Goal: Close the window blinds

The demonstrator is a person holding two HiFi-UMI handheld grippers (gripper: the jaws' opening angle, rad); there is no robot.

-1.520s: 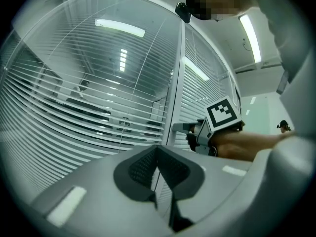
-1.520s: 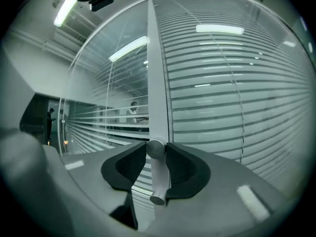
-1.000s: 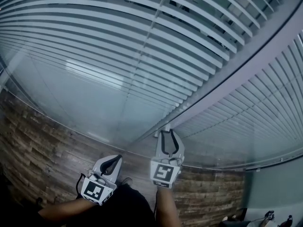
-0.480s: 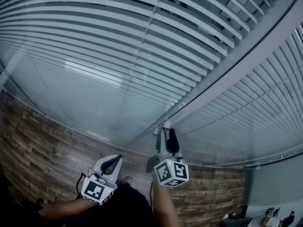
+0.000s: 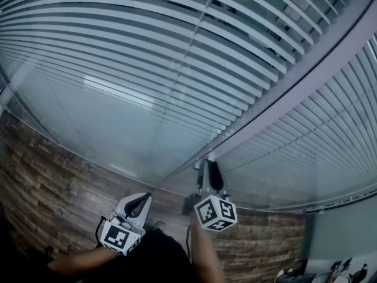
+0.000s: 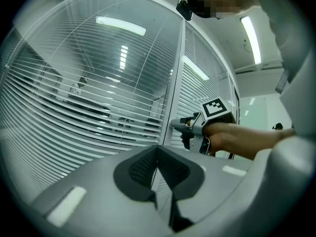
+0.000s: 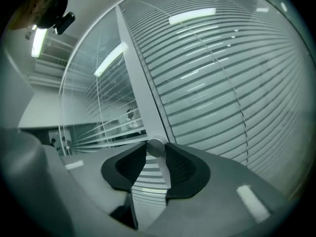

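Note:
The slatted blinds (image 5: 147, 58) hang behind glass, left and right of a grey window post (image 5: 283, 93). A small round knob (image 7: 156, 147) sticks out of that post low down. My right gripper (image 5: 210, 165) is shut on the knob; its jaws have just been closing with the knob between them. Its pads press the knob from both sides in the right gripper view. The left gripper view shows the right gripper (image 6: 176, 125) at the post. My left gripper (image 5: 145, 197) hangs lower left, away from the glass, shut on nothing.
Wood-plank floor (image 5: 47, 175) runs below the glass wall. The glass under the left blinds is bare. Right of the post hangs a second set of blinds (image 5: 318, 140). Ceiling lights (image 6: 121, 26) reflect in the panes.
My right gripper has rolled about its own axis at the knob, so its marker cube now shows a corner. The left gripper has stayed put.

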